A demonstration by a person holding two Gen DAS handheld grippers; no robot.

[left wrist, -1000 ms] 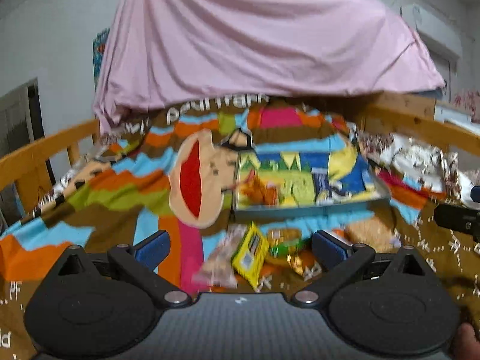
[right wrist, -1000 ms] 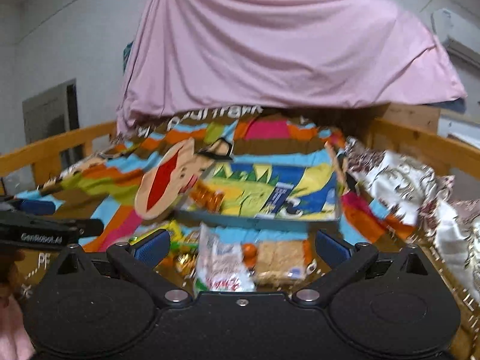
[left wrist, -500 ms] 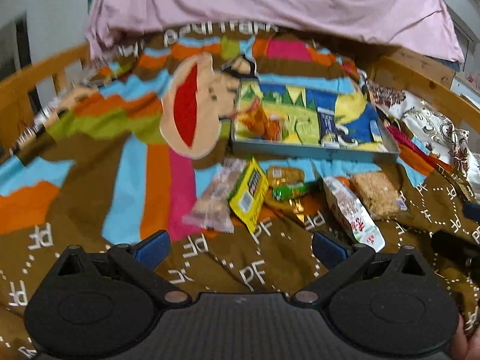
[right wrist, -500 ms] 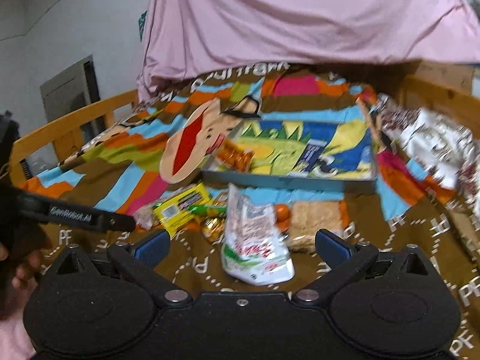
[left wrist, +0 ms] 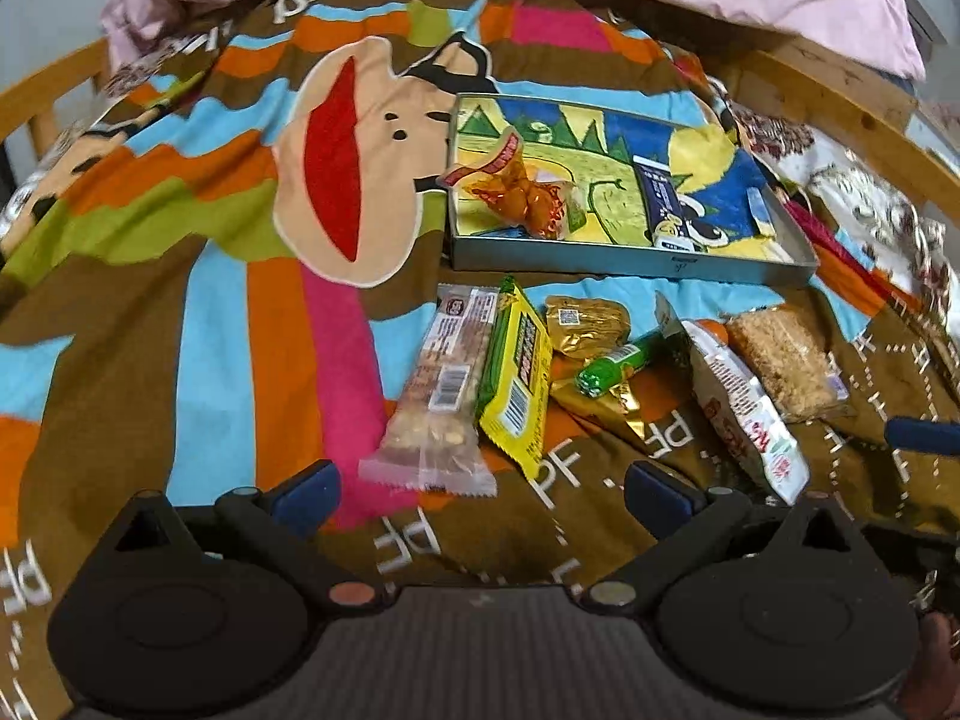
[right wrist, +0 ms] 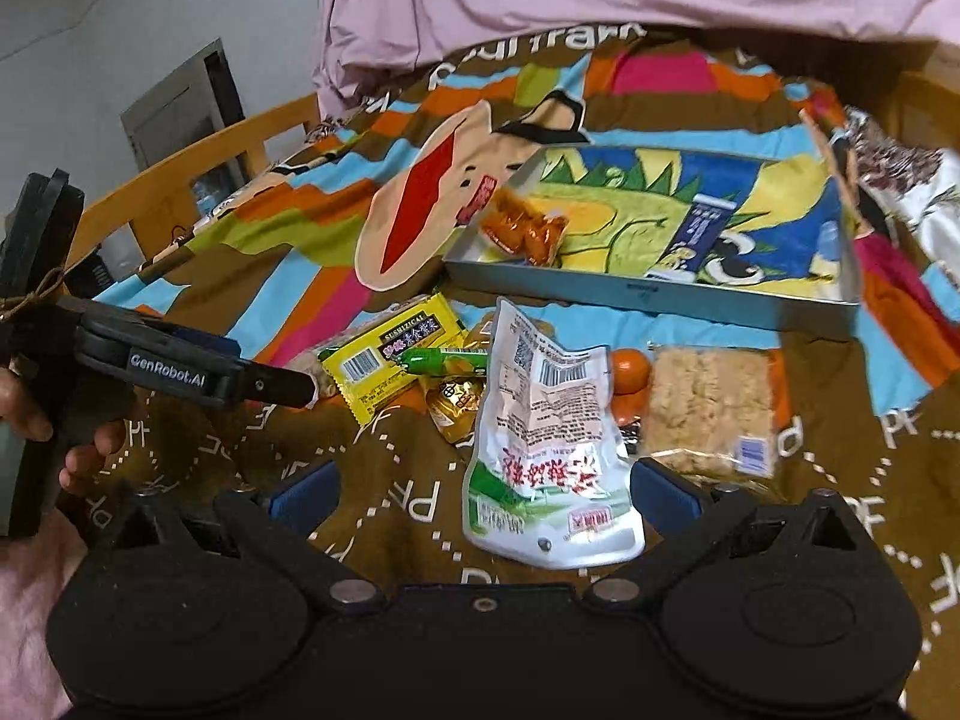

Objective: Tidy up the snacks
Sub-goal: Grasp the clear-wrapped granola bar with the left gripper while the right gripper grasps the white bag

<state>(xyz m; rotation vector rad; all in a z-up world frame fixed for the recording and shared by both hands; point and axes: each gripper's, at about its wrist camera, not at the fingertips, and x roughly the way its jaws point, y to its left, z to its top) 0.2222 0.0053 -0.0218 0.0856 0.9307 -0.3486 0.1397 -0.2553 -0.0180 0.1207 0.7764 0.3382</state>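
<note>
The bedspread [left wrist: 180,312] is filling both views, and the metal tray [left wrist: 630,261] is the landmark, sitting flat with a cartoon print lining its floor. One orange snack packet [left wrist: 522,195] is already lying inside the tray, in its near-left corner. Everything else is waiting in a loose row just in front of the tray's near wall.

Working down by size: the white pouch [right wrist: 549,444] is lying in front of the tray's middle, its top edge reaching toward the tray. Right of it, the crumbly rice bar [right wrist: 708,408] is lying below the tray's right half. Left of the pouch, the yellow packet [right wrist: 390,357] and the clear nut bar [left wrist: 441,396] are lying side by side, touching. Between them and the pouch, the green tube [right wrist: 444,360] is resting across the small gold sweets [left wrist: 585,324].

The right gripper [right wrist: 483,495] is hovering with its jaws spread wide, straddling the pouch's lower end. The left gripper [left wrist: 480,489] is likewise wide open and empty, just short of the nut bar.

The pouch looks like the pick. It is slick and flat, so I'd pinch a crimped edge and lift cleanly over the tray wall.
</note>
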